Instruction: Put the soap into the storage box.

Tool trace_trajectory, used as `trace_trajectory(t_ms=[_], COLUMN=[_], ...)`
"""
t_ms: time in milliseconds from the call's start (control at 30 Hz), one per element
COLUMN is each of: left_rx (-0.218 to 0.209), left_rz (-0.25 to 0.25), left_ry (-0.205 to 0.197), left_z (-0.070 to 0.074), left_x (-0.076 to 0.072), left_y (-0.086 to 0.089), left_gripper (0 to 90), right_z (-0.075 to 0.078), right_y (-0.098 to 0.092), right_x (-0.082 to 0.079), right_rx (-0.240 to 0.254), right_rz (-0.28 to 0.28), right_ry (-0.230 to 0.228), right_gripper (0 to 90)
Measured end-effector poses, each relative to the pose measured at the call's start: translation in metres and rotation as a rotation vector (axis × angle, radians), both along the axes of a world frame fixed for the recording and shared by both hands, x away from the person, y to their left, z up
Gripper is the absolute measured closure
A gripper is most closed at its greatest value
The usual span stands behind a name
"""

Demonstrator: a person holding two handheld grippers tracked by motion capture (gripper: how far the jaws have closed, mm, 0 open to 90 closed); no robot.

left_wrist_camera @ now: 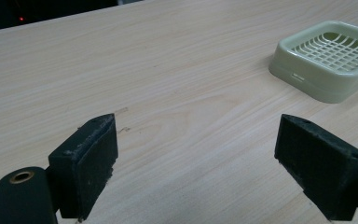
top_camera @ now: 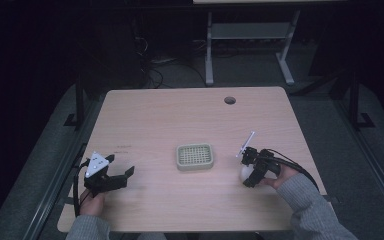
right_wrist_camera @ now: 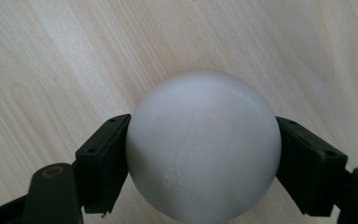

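- The right gripper, held in a grey-sleeved hand at the near right of the wooden table, has its jaws closed onto a white ball.
- In the right gripper view the ball sits squarely between the two black pads, one touching each side; it bulges past the pad tips toward the tabletop beyond it.
- The ball is round, so it has no long axis and no heading. A faint raised rectangular mark on it faces the camera.
- The left gripper, at the near left, has its jaws spread wide with nothing between them, just bare wood. They point toward the middle of the table.
- Farther in, between the two grippers, a pale green square basket with a grid bottom rests flat on the table, well apart from both.
- Near the far edge is a round hole in the tabletop.
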State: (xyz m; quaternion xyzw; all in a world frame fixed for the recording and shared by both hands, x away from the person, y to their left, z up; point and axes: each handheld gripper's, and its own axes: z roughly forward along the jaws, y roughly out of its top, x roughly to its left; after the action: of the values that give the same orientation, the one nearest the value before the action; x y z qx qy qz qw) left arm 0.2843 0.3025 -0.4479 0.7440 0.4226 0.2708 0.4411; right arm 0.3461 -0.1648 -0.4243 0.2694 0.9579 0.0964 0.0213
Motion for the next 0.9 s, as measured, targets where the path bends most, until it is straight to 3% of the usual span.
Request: trace_trajectory(t_ms=[900], left_rx=[-0.008], left_rz=[0.008], left_ry=[-0.001], left_z=[0.000], left_x=[0.000], left_y=[0.001], left_gripper=[12.8], right_z=[0.023], right_y=[0.032], right_x=[0.019], right_rx=[0.021], right_rz=[0.055], right_ry=[-0.001], right_gripper=[23.4])
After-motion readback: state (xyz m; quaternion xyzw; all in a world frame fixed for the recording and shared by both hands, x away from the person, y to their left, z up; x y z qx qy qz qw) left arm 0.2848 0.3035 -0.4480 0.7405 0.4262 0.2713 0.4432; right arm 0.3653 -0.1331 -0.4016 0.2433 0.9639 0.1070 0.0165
